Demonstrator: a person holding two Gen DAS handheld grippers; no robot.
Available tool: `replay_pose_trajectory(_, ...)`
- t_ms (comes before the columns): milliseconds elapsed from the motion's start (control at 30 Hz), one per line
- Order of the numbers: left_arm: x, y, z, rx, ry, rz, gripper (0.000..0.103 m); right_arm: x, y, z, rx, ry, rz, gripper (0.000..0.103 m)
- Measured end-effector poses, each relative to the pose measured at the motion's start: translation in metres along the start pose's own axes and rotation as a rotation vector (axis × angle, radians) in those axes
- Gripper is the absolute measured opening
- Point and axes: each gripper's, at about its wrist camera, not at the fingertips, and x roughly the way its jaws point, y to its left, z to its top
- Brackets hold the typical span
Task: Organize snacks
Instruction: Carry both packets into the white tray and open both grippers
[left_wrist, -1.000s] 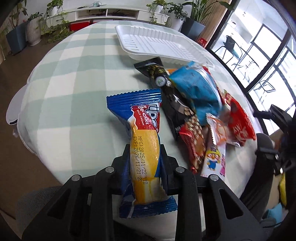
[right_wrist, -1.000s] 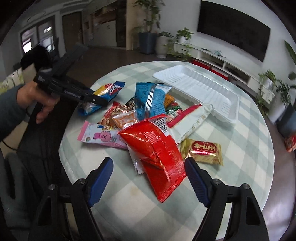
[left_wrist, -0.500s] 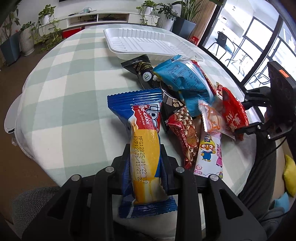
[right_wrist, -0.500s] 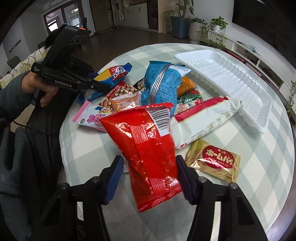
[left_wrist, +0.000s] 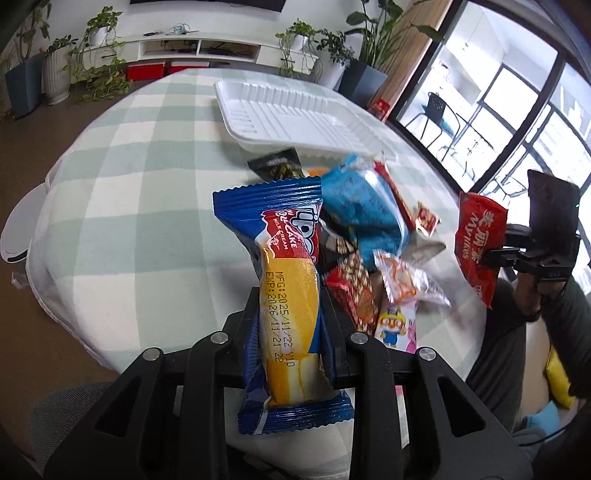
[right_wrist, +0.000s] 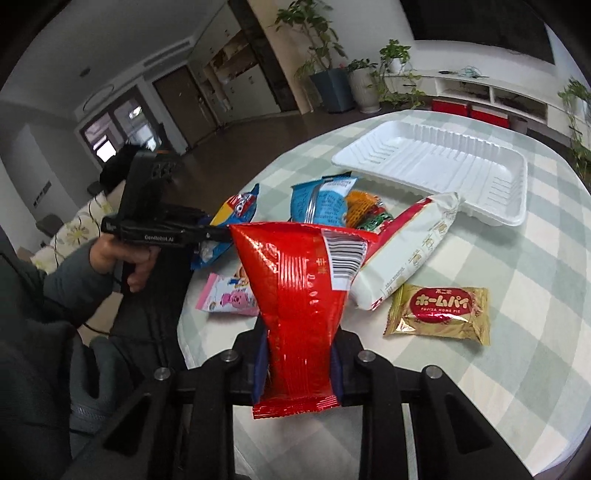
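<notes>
Left wrist view: both tongs hold a snack, tray not yet loaded.

The left tongs (left_wrist: 290, 325) clamp the cake bar (left_wrist: 286, 295) at mid-length, its blue end sticking forward over the surface (left_wrist: 122, 229). The right tongs (right_wrist: 299, 354) have just been closing and now pinch the red bag (right_wrist: 303, 295) near its lower end, so most of it stands tall ahead of them. That low, narrow pinch on slick foil could let the bag swing or slip out on the way over. The tray (right_wrist: 436, 166) lies beyond the snack pile (right_wrist: 332, 206), well apart from both tongs.
</notes>
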Motion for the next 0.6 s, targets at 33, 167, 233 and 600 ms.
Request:
replay_pose_trajectory(33,-0.002,0.002,0.004,-0.001,-0.005,0.008,0.025,-0.004,-0.005,-0.001,0.042,-0.027,0.004,0.029)
replay_pose_trajectory(167,-0.006,0.014,0.028,-0.01,-0.035,0.017,0.025,-0.021,-0.03,-0.001,0.205,-0.13,0.013,0.029)
replay_pose_trajectory(233,-0.007,0.023,0.044,-0.014,-0.05,0.022,0.025,-0.029,-0.048,0.001,0.302,-0.182,-0.01,0.029)
replay_pose_trajectory(600,0.027,0.043,0.183,0.031,-0.066,0.026,0.025,-0.051,-0.141,0.057,0.647,-0.28,-0.276,0.029)
